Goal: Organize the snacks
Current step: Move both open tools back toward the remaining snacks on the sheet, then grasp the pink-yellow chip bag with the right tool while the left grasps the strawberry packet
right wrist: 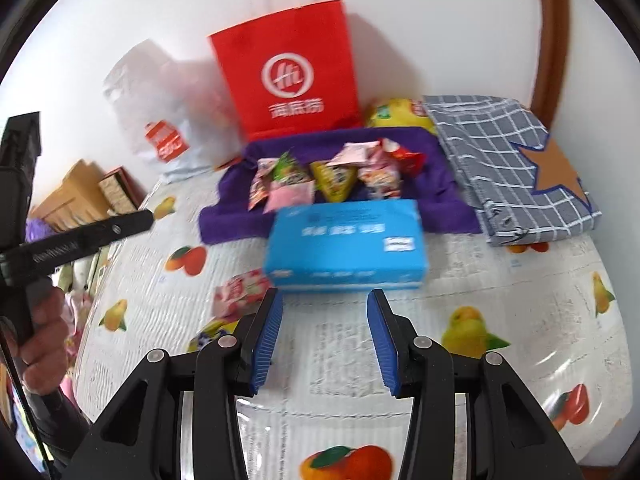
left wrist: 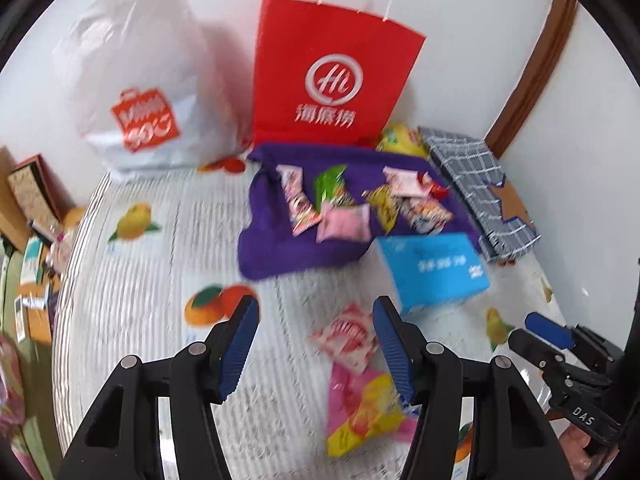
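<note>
Several small snack packets lie on a purple cloth at the back of the table. A red-and-white snack packet and a pink-and-yellow packet lie loose on the fruit-print tablecloth. My left gripper is open and empty, just above and around the loose packets. My right gripper is open and empty, just in front of a blue box. The right gripper also shows at the right edge of the left wrist view.
A red paper bag and a white plastic bag stand against the wall. A grey checked fabric bundle lies at the right. A yellow packet sits behind the cloth. Boxes crowd the left edge.
</note>
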Demonstrator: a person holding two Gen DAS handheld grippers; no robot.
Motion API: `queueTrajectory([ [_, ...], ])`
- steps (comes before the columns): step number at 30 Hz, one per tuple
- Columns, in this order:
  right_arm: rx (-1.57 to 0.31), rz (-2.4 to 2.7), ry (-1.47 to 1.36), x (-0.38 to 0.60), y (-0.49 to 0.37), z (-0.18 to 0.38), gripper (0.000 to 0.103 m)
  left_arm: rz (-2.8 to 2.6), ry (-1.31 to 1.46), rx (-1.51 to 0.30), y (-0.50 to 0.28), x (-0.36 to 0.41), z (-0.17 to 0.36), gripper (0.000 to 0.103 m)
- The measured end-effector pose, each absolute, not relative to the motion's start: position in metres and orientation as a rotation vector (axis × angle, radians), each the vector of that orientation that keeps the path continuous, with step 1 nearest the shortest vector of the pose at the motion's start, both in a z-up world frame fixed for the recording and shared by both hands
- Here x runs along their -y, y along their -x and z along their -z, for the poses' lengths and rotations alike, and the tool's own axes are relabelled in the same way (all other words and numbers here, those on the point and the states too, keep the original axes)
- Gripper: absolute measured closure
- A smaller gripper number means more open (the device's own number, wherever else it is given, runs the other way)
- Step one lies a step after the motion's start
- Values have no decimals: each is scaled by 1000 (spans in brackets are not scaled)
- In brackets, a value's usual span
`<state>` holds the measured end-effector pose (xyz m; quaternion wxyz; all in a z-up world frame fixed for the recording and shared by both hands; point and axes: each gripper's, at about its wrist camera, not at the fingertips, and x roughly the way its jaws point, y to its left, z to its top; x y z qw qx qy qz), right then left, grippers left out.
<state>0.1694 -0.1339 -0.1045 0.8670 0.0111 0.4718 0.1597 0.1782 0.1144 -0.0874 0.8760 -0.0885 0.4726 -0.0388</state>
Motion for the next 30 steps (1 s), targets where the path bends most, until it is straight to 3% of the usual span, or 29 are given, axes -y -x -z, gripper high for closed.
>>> queueTrajectory([
  [6,-975,-383,14,103,-156,107,54,48,191,-1008,-155,-127,103,46],
  [24,-1033,-447,15,51,-143,151,54,-47,227,-1076,-122,-167,144,46],
  [30,-1012,-373,146,30,-142,173,51,-66,233,-1086,-116,-171,150,46],
])
